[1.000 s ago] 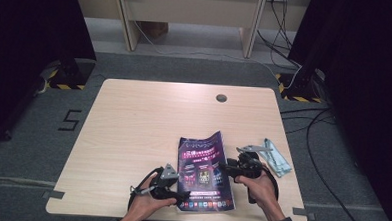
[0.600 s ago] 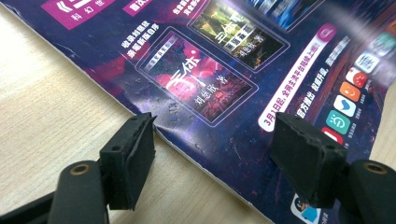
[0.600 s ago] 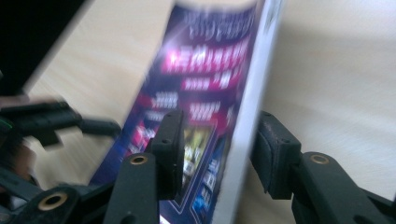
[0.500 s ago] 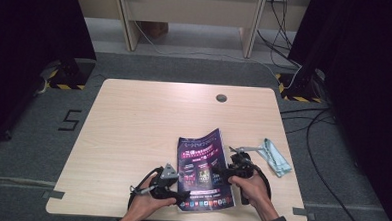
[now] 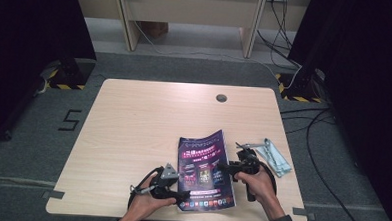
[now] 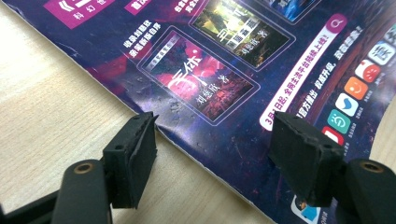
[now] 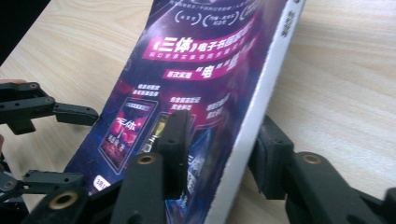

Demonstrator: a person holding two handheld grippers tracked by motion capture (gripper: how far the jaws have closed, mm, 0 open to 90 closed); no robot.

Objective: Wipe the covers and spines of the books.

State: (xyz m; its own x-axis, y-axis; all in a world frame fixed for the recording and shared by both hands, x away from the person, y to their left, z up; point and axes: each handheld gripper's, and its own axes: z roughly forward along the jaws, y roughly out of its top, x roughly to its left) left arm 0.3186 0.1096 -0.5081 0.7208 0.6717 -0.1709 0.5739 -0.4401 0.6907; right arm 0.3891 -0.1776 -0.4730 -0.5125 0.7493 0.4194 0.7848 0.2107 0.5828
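Observation:
A magazine (image 5: pixel 204 171) with a dark purple cover lies on the wooden table (image 5: pixel 148 123) near its front edge. My left gripper (image 5: pixel 182 196) is open and hovers low over the magazine's (image 6: pixel 243 70) near left corner, jaws (image 6: pixel 215 154) wide apart, one over bare wood and one over the cover. My right gripper (image 5: pixel 222 167) straddles the right edge of the magazine (image 7: pixel 196 60). One jaw sits above the cover and the other outside the white page edge, which is tilted up. The right gripper's jaws (image 7: pixel 219 144) have just been closing around that edge. The left gripper (image 7: pixel 70 147) also appears across the cover.
A pale flat packet (image 5: pixel 274 156) and a small metal tool (image 5: pixel 252 144) lie on the table just right of my right hand. A round cable hole (image 5: pixel 221 97) sits near the far edge. The front table edge is right under both hands.
My right hand has edged slightly left onto the magazine's right edge. The left hand and the magazine have not moved.

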